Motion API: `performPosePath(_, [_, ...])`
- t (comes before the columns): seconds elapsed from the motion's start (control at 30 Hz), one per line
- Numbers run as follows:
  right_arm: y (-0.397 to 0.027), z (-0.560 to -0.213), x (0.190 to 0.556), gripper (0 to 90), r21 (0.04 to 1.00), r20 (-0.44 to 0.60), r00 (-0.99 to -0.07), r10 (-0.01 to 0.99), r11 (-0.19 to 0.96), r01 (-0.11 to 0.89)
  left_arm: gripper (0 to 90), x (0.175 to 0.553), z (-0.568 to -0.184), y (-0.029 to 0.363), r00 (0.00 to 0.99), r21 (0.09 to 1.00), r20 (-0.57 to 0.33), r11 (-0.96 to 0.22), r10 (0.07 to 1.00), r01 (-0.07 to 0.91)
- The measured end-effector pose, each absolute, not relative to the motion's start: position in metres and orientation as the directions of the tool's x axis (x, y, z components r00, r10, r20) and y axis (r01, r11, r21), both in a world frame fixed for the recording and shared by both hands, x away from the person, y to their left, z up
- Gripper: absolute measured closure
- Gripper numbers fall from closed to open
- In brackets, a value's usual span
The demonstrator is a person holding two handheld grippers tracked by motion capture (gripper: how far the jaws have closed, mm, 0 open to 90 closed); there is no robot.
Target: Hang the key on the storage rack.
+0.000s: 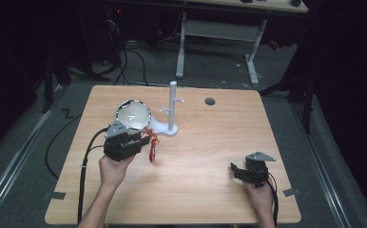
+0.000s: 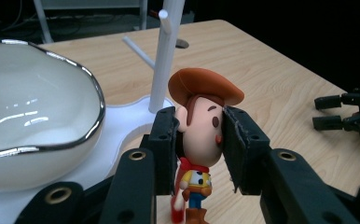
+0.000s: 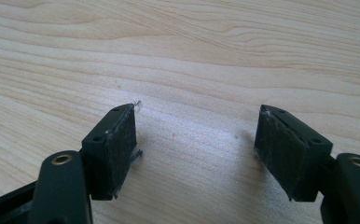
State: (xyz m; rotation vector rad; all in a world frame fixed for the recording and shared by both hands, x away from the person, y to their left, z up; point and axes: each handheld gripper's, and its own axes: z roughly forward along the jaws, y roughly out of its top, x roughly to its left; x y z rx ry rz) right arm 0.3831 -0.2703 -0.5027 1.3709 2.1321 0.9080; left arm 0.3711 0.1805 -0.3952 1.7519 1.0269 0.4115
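A small cowboy figure (image 2: 200,128) with a brown hat, a red scarf and a yellow shirt hangs just above the table, and my left gripper (image 2: 200,140) is shut on its head. In the high view the figure (image 1: 152,151) dangles from the left gripper (image 1: 147,138) beside a white peg stand (image 1: 172,107). A white bowl (image 1: 133,114) with a silver rim sits just beyond that gripper, on the stand's base. Low over bare wood near the front right stands my right gripper (image 3: 197,140), open and holding nothing; in the high view the right gripper (image 1: 235,169) points left.
The bowl (image 2: 33,116) and the stand's pole (image 2: 165,60) are close on the left of the held figure. The table (image 1: 205,190) has a round hole (image 1: 210,101) near its back edge. A desk frame and cables lie on the floor beyond.
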Motion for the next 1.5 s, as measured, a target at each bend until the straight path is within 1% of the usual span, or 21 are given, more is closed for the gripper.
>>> performPosePath(0.23, [-0.27, -0.503, 0.383, 29.7, 0.729, -0.017, -0.408, 0.913, 0.291, 0.62, 66.0, 0.379, -0.387, 0.181, 0.575, 0.9, -0.192, -0.091, 0.795, 0.426])
performPosePath(0.6, [-0.27, -0.503, 0.383, 29.7, 0.729, -0.017, -0.408, 0.913, 0.291, 0.62, 66.0, 0.391, -0.37, 0.18, 0.565, 0.904, -0.177, -0.094, 0.806, 0.418])
performPosePath(0.87, [-0.27, -0.503, 0.383, 29.7, 0.729, -0.017, -0.409, 0.912, 0.291, 0.62, 66.0, 0.403, -0.361, 0.178, 0.551, 0.906, -0.188, -0.073, 0.813, 0.416])
performPosePath(1.2, [-0.27, -0.503, 0.383, 29.7, 0.729, -0.017, -0.41, 0.912, 0.292, 0.62, 66.0, 0.42, -0.355, 0.173, 0.545, 0.903, -0.218, -0.044, 0.81, 0.428])
performPosePath(1.5, [-0.27, -0.503, 0.383, 29.7, 0.729, -0.016, -0.411, 0.912, 0.292, 0.62, 66.0, 0.432, -0.354, 0.163, 0.548, 0.898, -0.222, -0.05, 0.807, 0.437])
